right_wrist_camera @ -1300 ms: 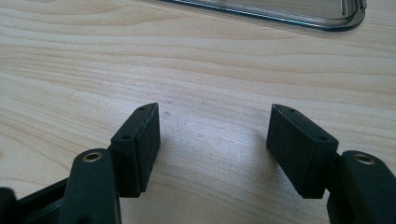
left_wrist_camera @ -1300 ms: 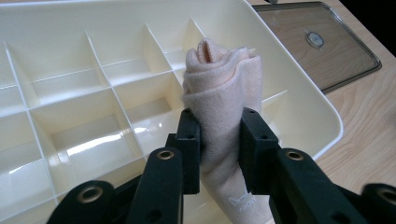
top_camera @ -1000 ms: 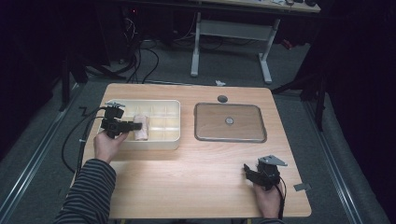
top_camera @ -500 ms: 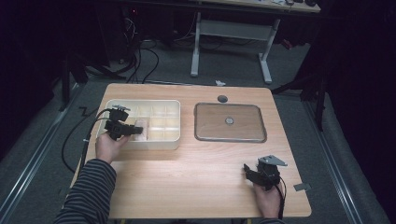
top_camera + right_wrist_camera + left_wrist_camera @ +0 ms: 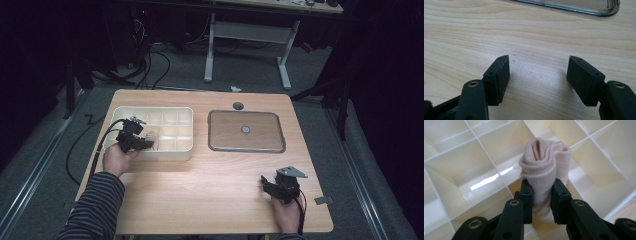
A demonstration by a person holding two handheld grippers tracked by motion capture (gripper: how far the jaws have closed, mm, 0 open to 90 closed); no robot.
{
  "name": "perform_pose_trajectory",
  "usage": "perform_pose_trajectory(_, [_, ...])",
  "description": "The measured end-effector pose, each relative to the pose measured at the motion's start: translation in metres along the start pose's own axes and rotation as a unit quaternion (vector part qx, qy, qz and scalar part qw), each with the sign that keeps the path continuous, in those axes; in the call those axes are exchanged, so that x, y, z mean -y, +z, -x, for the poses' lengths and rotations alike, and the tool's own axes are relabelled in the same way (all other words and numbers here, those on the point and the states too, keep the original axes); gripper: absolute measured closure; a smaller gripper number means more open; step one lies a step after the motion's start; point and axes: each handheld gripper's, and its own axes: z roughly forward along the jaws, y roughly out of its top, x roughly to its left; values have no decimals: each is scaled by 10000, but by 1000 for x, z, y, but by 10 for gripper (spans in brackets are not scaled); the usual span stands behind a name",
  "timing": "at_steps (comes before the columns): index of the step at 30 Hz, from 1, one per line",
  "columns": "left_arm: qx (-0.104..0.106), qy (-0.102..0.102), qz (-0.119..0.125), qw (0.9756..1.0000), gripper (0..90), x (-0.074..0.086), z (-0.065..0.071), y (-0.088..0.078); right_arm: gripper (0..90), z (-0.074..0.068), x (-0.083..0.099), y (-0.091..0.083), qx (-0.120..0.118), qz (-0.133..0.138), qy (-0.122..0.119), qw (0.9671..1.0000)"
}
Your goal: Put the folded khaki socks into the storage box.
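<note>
a: the left gripper is over the near side of the white box with little rooms. that is what you see from the high view. it pinches a rolled pink cloth. the person's left hand sits just in front of the box, and the striped sleeve comes up from the bottom.

b: and the other one?

a: the right gripper rests low by the near right corner of the table, well apart from the box. the clear lid lies flat between them, farther back.

b: what about the left gripper view?

a: there the black pads squeeze the cloth roll at its middle. the jaws have just been closing on it. the roll hangs over the thin walls between the rooms, tilted away.

b: how should it go in?

a: i think the roll should be lined up over one room, not over a wall, then go straight down before the jaws let go.

b: and the right gripper view?

a: its jaws stand wide apart with nothing between them, just the wood below. the lid's edge is at the top.
</note>
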Motion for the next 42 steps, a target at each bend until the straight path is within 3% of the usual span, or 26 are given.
perform_pose_trajectory(3, [-219,277,-183,9992,748,0,6,3,350,0,0,0,4,-1,-2,10000])
perform_pose_trajectory(8, [-211,233,-159,9994,732,0,6,3,350,0,0,0,0,-1,0,10000])
perform_pose_trajectory(12, [-120,94,-91,9998,643,0,6,0,350,0,0,0,-1,0,2,10000])
perform_pose_trajectory(14, [-104,17,40,9999,590,-1,7,-4,350,0,0,0,8,-1,-2,10000])
perform_pose_trajectory(19, [-43,-144,408,9991,563,-3,8,-14,350,0,0,0,4,-1,-3,10000])
perform_pose_trajectory(22, [1,-307,739,9968,577,-5,6,-21,350,0,0,0,4,-1,-2,10000])
perform_pose_trajectory(25, [58,-534,994,9936,655,-7,-1,-25,349,0,0,0,2,-2,-3,10000])
perform_pose_trajectory(29, [-4,-436,879,9952,746,-6,1,-18,347,0,0,0,0,-1,-8,10000])
perform_pose_trajectory(33, [-68,-376,766,9963,776,-7,5,-15,347,0,0,0,0,-4,-1,10000])
perform_pose_trajectory(38, [-228,-327,367,9985,798,-5,4,-7,349,0,0,0,4,-1,-3,10000])
perform_pose_trajectory(42, [-362,-147,101,9992,802,-3,9,2,351,0,0,0,6,1,-5,10000])
